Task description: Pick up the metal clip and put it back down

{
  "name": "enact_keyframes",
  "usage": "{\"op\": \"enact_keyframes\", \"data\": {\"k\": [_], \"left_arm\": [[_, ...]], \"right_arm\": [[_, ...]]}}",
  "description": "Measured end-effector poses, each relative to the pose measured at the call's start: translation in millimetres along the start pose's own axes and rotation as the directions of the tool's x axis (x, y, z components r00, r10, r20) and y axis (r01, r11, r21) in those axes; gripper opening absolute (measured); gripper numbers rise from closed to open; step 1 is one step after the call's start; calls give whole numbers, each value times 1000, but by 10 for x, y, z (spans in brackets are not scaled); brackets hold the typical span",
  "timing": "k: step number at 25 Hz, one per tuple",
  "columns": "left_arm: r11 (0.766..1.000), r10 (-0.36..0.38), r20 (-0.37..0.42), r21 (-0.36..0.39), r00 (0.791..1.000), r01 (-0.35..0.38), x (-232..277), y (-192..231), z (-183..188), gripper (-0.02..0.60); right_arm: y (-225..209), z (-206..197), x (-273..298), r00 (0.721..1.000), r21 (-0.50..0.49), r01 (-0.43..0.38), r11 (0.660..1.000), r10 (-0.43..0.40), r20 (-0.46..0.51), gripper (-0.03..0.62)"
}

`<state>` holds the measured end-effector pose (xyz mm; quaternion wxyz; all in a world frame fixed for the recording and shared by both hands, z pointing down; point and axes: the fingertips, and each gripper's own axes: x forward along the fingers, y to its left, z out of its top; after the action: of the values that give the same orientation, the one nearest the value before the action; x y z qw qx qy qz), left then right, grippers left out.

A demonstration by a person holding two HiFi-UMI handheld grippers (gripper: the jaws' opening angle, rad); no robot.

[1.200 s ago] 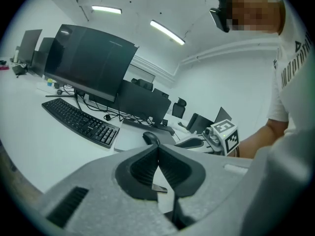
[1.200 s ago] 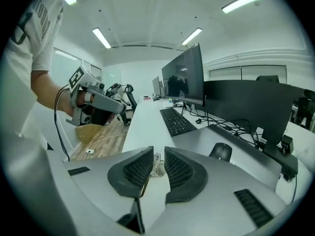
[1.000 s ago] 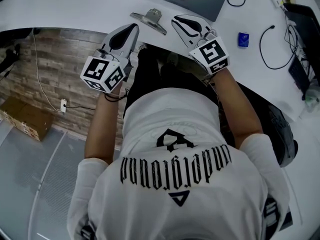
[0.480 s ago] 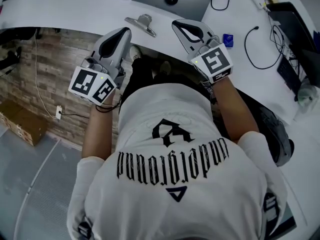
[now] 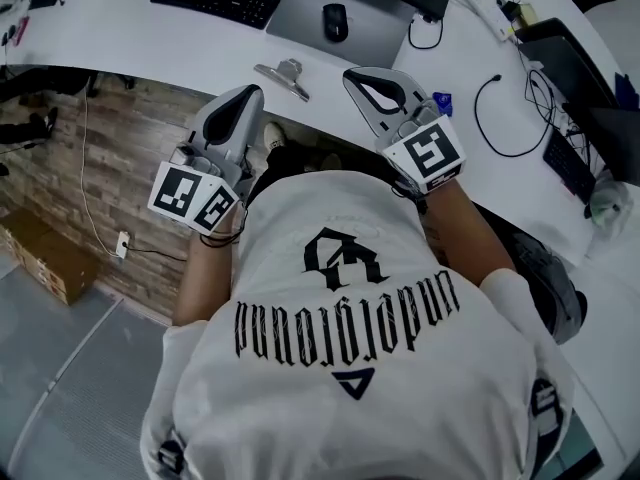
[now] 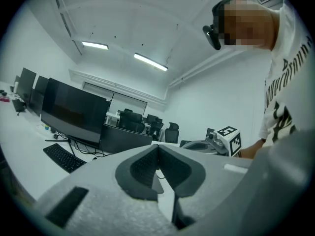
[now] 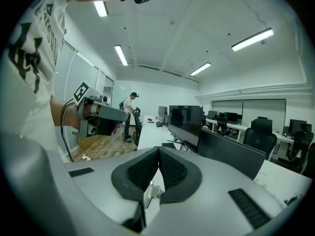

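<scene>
While I hold both near my body | right gripper pressed together, empty | left gripper likewise | metal clip flat on desk just ahead, between the tips, touching neither | likely set down, or not yet picked up.

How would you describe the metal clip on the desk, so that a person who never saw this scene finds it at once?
Look at the long white desk across the top of the head view. Near its front edge, just before the grey pad with the black mouse, lies the metal clip. It is the only shiny silver thing there, while its neighbours are dark or matte.
</scene>
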<state>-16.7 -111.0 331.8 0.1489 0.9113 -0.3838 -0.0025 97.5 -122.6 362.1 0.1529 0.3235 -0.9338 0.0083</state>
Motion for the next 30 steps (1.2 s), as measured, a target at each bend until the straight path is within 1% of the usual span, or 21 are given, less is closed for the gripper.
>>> {"op": "enact_keyframes", "data": {"k": [5,10,15,19,23,26,30], "left_arm": [[1000,5,11,11,1000,-5,-19,-142,89,15],[999,29,9,32,1000,-29,-67,-267,154,15],[998,56,-14,39,998,-56,-245,-334,133,15],[996,68,-15,50,998,-67,-387,-377,106,15],[997,47,-10,65,999,-46,-534,-419,96,15],[997,18,-12,72,1000,-17,-686,-427,97,15],[997,-17,-21,80,1000,18,-938,-378,113,15]], "right_arm": [[7,117,-164,1000,-30,-11,999,12,24,15],[-7,163,-330,999,-6,-9,1000,9,47,15],[104,186,-396,998,-26,-40,999,41,54,15],[225,206,-453,998,-16,-30,999,31,58,15],[401,265,-502,998,-30,-18,999,20,62,15],[561,302,-553,998,-54,11,998,-8,63,15],[812,364,-558,996,-38,58,998,-56,66,15]]}}
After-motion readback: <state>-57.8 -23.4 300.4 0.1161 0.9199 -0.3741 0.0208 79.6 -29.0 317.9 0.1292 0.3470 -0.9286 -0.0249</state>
